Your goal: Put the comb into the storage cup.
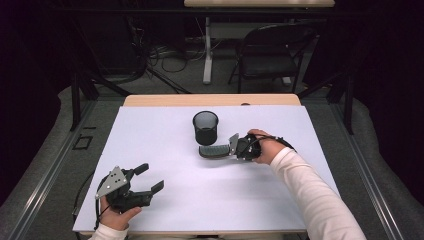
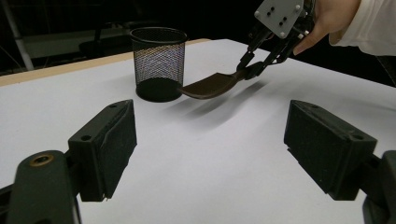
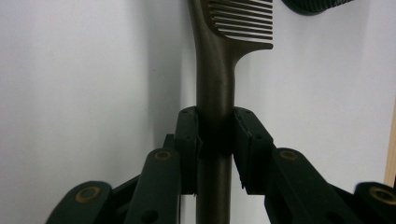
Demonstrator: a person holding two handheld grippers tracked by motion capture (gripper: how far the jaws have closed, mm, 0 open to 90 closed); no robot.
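Cup [image 1: 205,127] of mesh stands beside comb [image 1: 214,150] pinched by right tongs [image 1: 235,148]; left tongs [image 1: 150,179] spread.

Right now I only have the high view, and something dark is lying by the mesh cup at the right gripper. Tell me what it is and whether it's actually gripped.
Observer: It's a brown comb, and the right gripper is shut on its handle.
Operator: Is the comb lying on the table?
Observer: No. In the left gripper view it hangs above the white table, with its shadow below.
Operator: Is it touching the cup?
Observer: Its toothed end is close beside the mesh cup; I cannot tell whether they touch.
Operator: And the left gripper?
Observer: The left gripper is open, holding nothing.
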